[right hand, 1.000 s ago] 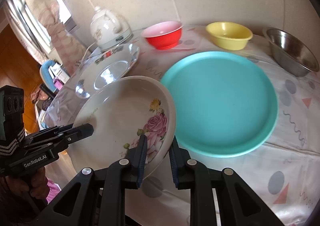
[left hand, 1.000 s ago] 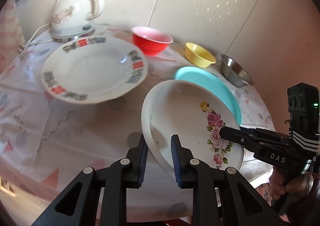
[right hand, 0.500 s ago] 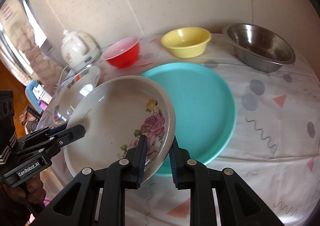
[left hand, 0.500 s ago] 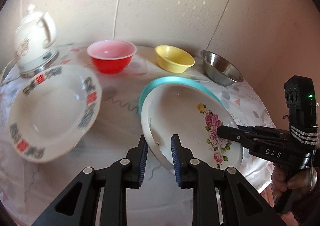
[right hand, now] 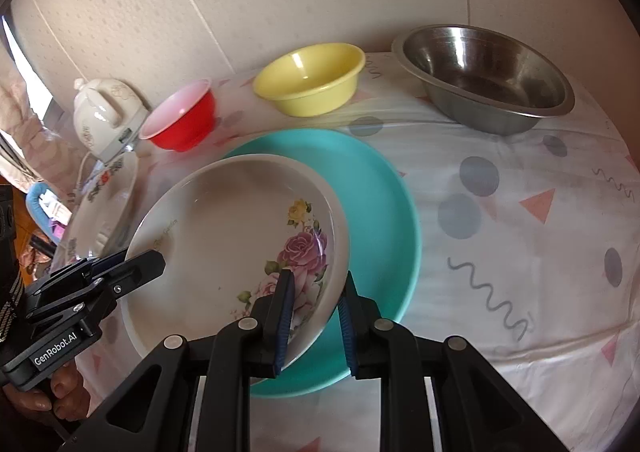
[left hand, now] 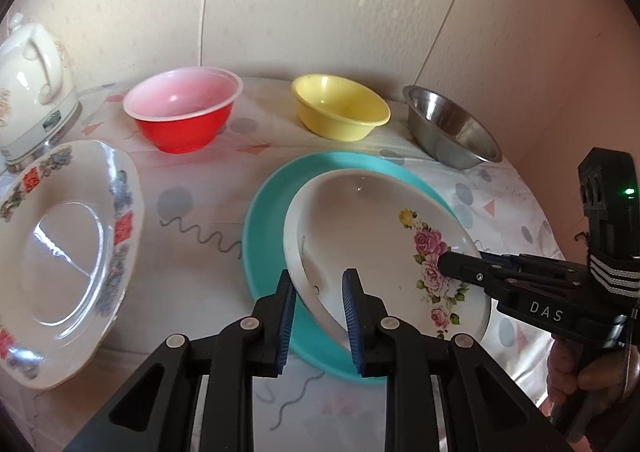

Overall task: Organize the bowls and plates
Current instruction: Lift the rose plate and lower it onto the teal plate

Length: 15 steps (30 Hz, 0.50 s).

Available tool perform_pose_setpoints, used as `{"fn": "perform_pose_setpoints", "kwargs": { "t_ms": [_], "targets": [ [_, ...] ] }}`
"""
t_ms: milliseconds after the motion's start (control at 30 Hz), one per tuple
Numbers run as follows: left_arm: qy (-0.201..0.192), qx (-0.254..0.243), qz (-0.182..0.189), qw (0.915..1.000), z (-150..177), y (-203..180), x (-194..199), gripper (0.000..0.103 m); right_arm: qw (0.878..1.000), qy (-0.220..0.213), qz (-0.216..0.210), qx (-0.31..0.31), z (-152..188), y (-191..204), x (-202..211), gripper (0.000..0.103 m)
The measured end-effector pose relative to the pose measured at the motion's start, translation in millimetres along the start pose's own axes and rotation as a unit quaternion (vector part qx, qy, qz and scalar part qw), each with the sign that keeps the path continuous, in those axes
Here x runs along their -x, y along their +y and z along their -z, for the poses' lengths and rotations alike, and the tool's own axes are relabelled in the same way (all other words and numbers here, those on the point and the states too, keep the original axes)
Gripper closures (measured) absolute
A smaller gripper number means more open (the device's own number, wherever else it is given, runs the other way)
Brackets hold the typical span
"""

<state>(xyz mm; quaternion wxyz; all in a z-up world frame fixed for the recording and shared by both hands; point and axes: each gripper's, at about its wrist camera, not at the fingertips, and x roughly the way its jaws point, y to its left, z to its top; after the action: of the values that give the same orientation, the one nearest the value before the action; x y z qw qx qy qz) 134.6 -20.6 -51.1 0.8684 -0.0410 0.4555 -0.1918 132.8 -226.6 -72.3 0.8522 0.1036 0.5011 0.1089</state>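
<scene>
A white plate with pink roses hangs over a larger teal plate that lies on the table. My left gripper is shut on its near-left rim, and my right gripper clamps the opposite rim. In the right wrist view my right gripper grips the rose plate at its rose side, above the teal plate, with my left gripper on the far edge. Whether the two plates touch I cannot tell.
Along the wall stand a red bowl, a yellow bowl and a steel bowl. A white plate with red and blue pattern lies at the left, a white kettle behind it. The patterned tablecloth spreads to the right.
Both grippers have carried the rose plate rightwards, from beside the patterned plate to over the teal plate. The kettle and patterned plate have slid towards the left edge of both views.
</scene>
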Motion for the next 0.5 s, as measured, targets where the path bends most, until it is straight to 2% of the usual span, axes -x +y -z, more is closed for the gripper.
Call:
{"fn": "perform_pose_setpoints", "kwargs": {
  "t_ms": [500],
  "targets": [
    [0.019, 0.001, -0.014, 0.9997, -2.1, 2.5, -24.5, 0.080, 0.999, -0.002, 0.030, 0.016, -3.3, 5.3, -3.4, 0.081]
  ]
}}
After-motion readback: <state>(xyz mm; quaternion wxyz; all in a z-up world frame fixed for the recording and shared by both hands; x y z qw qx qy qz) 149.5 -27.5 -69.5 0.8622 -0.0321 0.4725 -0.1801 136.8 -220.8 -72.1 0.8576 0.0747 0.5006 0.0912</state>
